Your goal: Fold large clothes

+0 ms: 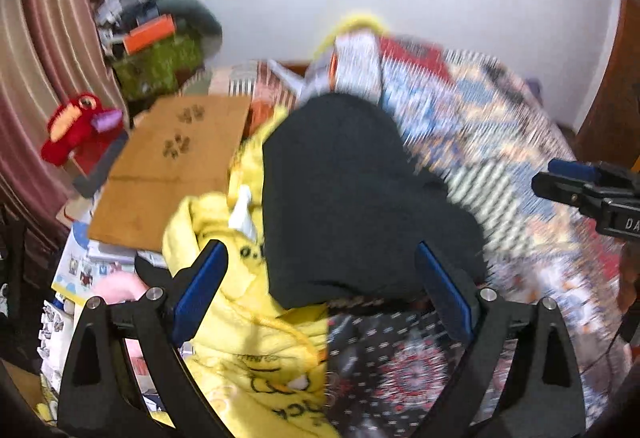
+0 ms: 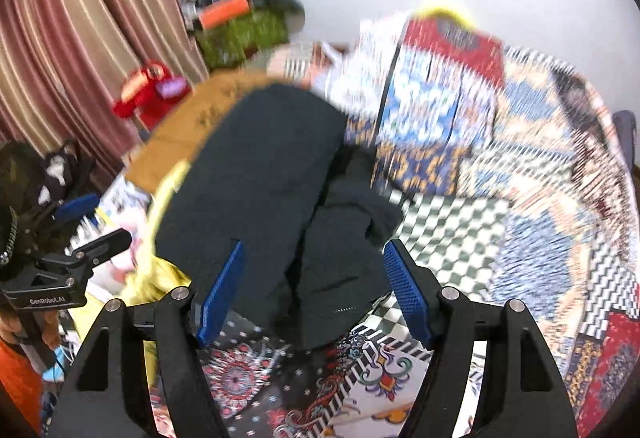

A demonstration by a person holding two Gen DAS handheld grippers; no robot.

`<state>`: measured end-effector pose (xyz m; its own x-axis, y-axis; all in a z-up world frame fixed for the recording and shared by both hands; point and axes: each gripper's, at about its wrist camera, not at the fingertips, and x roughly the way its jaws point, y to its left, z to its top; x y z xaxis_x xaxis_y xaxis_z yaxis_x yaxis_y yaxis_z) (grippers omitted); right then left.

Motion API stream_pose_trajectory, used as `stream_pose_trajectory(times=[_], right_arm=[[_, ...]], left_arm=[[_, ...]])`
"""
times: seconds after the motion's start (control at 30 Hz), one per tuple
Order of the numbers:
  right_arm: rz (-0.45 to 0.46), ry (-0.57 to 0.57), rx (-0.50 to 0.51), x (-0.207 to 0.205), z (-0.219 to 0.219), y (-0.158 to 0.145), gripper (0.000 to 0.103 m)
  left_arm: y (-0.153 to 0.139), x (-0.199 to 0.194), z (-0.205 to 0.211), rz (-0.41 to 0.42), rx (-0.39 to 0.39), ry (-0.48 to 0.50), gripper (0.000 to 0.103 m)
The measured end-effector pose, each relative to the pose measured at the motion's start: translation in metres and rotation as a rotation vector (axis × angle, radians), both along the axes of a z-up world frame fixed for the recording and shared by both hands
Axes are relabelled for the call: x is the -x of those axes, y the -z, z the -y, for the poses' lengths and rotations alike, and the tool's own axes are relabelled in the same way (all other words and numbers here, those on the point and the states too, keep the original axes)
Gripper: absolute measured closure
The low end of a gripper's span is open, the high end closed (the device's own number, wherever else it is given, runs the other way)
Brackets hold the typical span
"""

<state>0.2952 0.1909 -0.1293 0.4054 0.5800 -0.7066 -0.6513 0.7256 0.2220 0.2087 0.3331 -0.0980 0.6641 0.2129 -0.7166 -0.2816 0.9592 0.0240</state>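
Observation:
A large black garment (image 1: pixel 352 197) lies bunched on the patterned bedspread (image 1: pixel 500 157); it also shows in the right wrist view (image 2: pixel 280 189). A yellow printed hoodie (image 1: pixel 256 342) lies to its left, partly under it. My left gripper (image 1: pixel 320 286) is open and empty, jaws wide, hovering over the black garment's near edge. My right gripper (image 2: pixel 316 286) is open and empty, also above the black garment's near edge. The right gripper shows at the right edge of the left wrist view (image 1: pixel 592 189). Both views are motion-blurred.
A brown cardboard sheet (image 1: pixel 172 165) lies left of the clothes. A red plush toy (image 1: pixel 80 125) and a cluttered pile with a green box (image 1: pixel 156 65) stand by the striped curtain (image 1: pixel 44 57). The bedspread (image 2: pixel 500 197) stretches to the right.

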Motion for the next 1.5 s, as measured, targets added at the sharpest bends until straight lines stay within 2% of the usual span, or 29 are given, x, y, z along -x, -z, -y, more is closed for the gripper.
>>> stream_pose_trajectory(times=[0.07, 0.27, 0.4, 0.57, 0.73, 0.87, 0.97, 1.2, 1.5], right_arm=[[0.047, 0.015, -0.047, 0.012, 0.012, -0.022, 0.035], [0.271, 0.052, -0.185, 0.075, 0.060, -0.101, 0.035], [0.380, 0.071, -0.280, 0.117, 0.086, -0.137, 0.035], [0.474, 0.075, -0.361, 0.157, 0.104, -0.157, 0.035], [0.544, 0.085, -0.390, 0.189, 0.111, -0.160, 0.035], [0.588, 0.100, -0.365, 0.202, 0.109, -0.155, 0.034], [0.614, 0.118, -0.340, 0.208, 0.105, -0.152, 0.025], [0.651, 0.184, -0.291, 0.207, 0.103, -0.150, 0.000], [0.640, 0.187, -0.257, 0.204, 0.101, -0.147, 0.000]], left_arm=[[-0.033, 0.017, 0.017, 0.087, -0.001, 0.011, 0.008], [-0.116, 0.075, 0.065, 0.340, -0.050, 0.039, 0.008], [-0.149, 0.118, 0.096, 0.481, -0.080, 0.052, 0.008], [-0.169, 0.168, 0.132, 0.615, -0.143, 0.027, 0.008], [-0.167, 0.198, 0.154, 0.662, -0.183, 0.007, 0.008], [-0.161, 0.208, 0.161, 0.658, -0.184, -0.008, 0.006], [-0.156, 0.211, 0.165, 0.650, -0.209, -0.038, 0.001], [-0.149, 0.215, 0.166, 0.631, -0.206, -0.053, 0.000], [-0.146, 0.213, 0.165, 0.631, -0.208, -0.051, 0.000]])
